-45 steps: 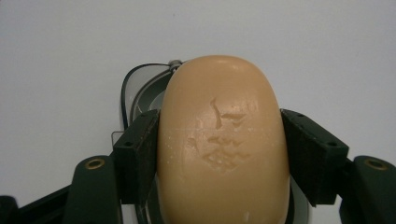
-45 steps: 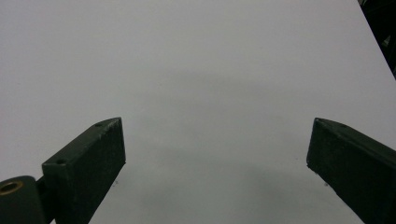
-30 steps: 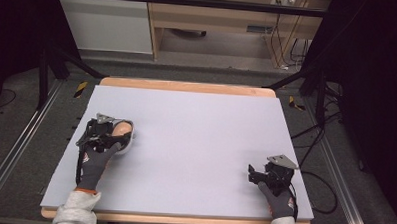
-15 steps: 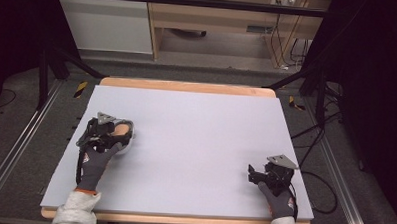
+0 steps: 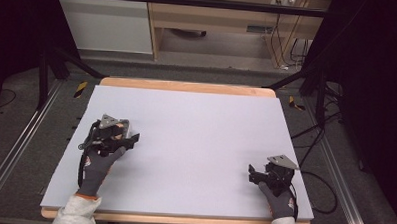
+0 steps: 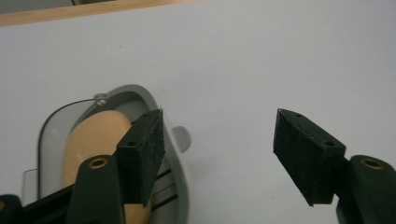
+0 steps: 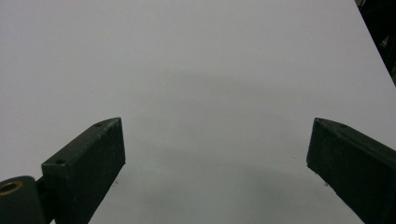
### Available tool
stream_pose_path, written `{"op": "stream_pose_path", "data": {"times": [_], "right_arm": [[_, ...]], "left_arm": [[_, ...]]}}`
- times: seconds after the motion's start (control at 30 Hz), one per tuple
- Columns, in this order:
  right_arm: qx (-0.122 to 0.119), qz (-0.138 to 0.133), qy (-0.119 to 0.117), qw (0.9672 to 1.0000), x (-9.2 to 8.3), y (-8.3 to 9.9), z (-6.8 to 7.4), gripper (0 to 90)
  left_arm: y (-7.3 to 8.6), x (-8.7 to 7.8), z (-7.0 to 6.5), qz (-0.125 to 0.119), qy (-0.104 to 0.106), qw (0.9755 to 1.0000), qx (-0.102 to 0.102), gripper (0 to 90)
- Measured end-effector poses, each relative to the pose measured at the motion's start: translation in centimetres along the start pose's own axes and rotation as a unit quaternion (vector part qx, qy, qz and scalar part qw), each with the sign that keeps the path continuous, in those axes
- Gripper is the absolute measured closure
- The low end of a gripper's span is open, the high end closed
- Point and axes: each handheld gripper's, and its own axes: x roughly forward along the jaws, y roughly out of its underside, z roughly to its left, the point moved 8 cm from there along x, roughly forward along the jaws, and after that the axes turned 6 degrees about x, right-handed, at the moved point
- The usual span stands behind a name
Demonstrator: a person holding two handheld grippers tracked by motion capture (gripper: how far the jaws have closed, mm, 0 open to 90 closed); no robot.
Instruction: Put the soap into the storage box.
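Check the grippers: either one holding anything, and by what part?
Nothing held. The left gripper is open, its jaw beside a grey dish with a tan rounded object. The right gripper is open over the bare table.

A pale grey table point(image 5: 200, 137) with a wooden edge carries a grey egg slicer point(image 6: 119, 100) holding a tan egg point(image 6: 95, 135) near its left side.

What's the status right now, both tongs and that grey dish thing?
Left tongs open, one jaw over the grey dish, tan rounded object inside it. Right tongs open, nothing between them, low over bare table. Nothing in the way.
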Motion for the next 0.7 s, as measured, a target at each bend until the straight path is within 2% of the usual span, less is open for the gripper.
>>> {"op": "stream_pose_path", "data": {"times": [0.27, 0.5, 0.7], "right_arm": [[0.002, 0.001, -0.002, 1.0000, -0.1, 0.0, 0.1, 4.7], [0.000, 0.003, -0.002, 1.0000, -0.1, 0.1, 0.0, 4.7], [0.004, 0.009, 0.001, 1.0000, -0.1, 0.3, -0.2, 4.7]], "left_arm": [[1.2, 0.0, -2.8, 0.013, 0.021, 0.9993, 0.029, 34.8], [2.7, -0.3, -4.1, 0.024, 0.030, 0.9984, 0.041, 34.8], [4.2, -0.6, -4.5, 0.033, 0.034, 0.9978, 0.048, 34.3]]}}
